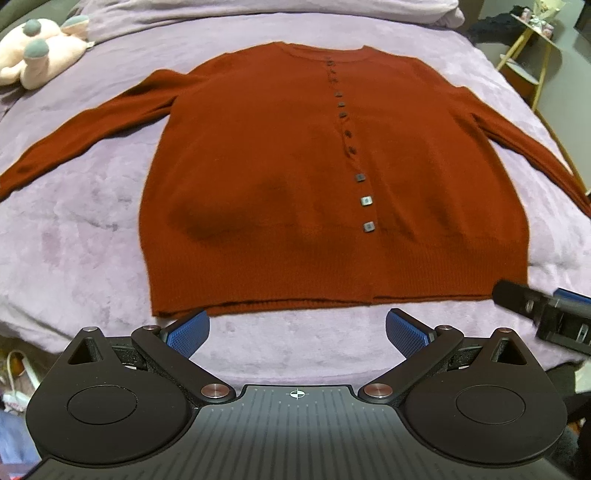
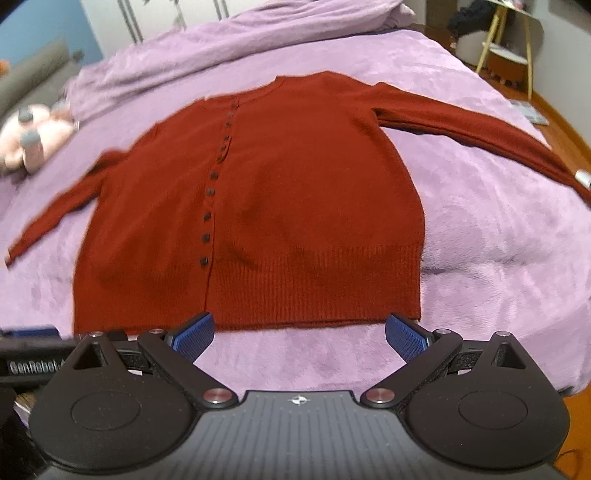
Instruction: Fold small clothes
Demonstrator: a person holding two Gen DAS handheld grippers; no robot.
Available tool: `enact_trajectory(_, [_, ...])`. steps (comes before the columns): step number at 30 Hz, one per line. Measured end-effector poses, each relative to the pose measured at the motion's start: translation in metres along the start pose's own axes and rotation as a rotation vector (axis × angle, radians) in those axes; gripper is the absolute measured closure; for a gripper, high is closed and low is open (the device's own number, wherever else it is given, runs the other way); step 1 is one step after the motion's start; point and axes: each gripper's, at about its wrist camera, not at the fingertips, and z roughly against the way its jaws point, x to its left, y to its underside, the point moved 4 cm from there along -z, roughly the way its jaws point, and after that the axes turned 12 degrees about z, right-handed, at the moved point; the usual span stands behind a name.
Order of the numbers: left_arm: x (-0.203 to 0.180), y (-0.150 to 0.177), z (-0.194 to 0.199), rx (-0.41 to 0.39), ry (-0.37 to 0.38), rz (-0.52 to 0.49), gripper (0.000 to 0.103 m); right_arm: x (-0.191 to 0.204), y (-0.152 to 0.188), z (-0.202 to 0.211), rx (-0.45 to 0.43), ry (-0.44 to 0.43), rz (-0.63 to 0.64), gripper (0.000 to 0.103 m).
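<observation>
A rust-red buttoned cardigan lies flat, front up, on a purple blanket, both sleeves spread out to the sides; it also shows in the right wrist view. My left gripper is open and empty, just in front of the hem, left of centre. My right gripper is open and empty, just in front of the hem's right part. The right gripper also shows at the right edge of the left wrist view. The left gripper's body shows at the left edge of the right wrist view.
The purple blanket covers a bed. A pink plush toy lies at the far left. A bunched purple duvet lies at the back. A side table stands beyond the bed's far right. The bed's front edge is just below the grippers.
</observation>
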Motion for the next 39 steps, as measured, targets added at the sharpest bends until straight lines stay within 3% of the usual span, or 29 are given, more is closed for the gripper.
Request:
enact_trajectory(3, [-0.004, -0.006, 0.003, -0.021, 0.061, 0.008, 0.000, -0.021, -0.004, 0.003, -0.113, -0.069, -0.081, 0.004])
enact_trajectory(7, [-0.006, -0.018, 0.013, -0.101, 0.195, 0.056, 0.000, -0.067, -0.014, 0.015, -0.399, -0.108, -0.123, 0.004])
enact_trajectory(10, [-0.007, -0.028, 0.016, -0.164, 0.257, 0.064, 0.000, -0.115, -0.025, 0.011, -0.472, -0.075, -0.198, 0.004])
enact_trajectory(13, [-0.010, -0.038, 0.012, -0.146, 0.235, 0.078, 0.000, -0.187, -0.029, 0.000, -0.503, 0.058, -0.409, 0.004])
enact_trajectory(15, [-0.010, -0.042, 0.009, -0.127, 0.237, 0.118, 0.000, -0.238, -0.024, -0.013, -0.522, 0.073, -0.589, 0.006])
enact_trajectory(18, [-0.008, -0.044, -0.002, -0.075, 0.253, 0.177, 0.000, -0.302, -0.010, -0.032, -0.562, 0.074, -0.822, 0.039])
enact_trajectory(19, [-0.008, -0.044, -0.006, -0.059, 0.254, 0.185, 0.000, -0.318, -0.004, -0.039, -0.565, 0.085, -0.880, 0.054])
enact_trajectory(24, [-0.019, -0.043, -0.022, -0.006, 0.237, 0.169, 0.000, -0.368, 0.020, -0.072, -0.582, 0.061, -1.119, 0.058])
enact_trajectory(28, [-0.021, -0.042, -0.029, 0.046, 0.234, 0.172, 0.000, -0.388, 0.025, -0.089, -0.619, 0.040, -1.226, 0.070])
enact_trajectory(30, [-0.020, -0.042, -0.033, 0.054, 0.224, 0.173, 0.000, -0.395, 0.023, -0.093, -0.608, 0.058, -1.240, 0.083])
enact_trajectory(31, [-0.018, -0.043, -0.034, 0.059, 0.222, 0.176, 0.000, -0.400, 0.019, -0.096, -0.594, 0.071, -1.237, 0.094])
enact_trajectory(32, [-0.017, -0.043, -0.035, 0.063, 0.223, 0.179, 0.000, -0.402, 0.017, -0.101, -0.570, 0.087, -1.226, 0.097])
enact_trajectory(35, [-0.010, -0.049, -0.037, 0.086, 0.242, 0.198, 0.000, -0.404, 0.001, -0.099, -0.491, 0.160, -1.111, 0.097])
enact_trajectory(37, [-0.005, -0.053, -0.036, 0.077, 0.256, 0.210, 0.000, -0.396, -0.025, -0.089, -0.443, 0.276, -0.975, 0.097])
enact_trajectory(39, [-0.003, -0.060, -0.035, 0.064, 0.273, 0.211, 0.000, -0.375, -0.060, -0.073, -0.468, 0.354, -0.801, 0.097])
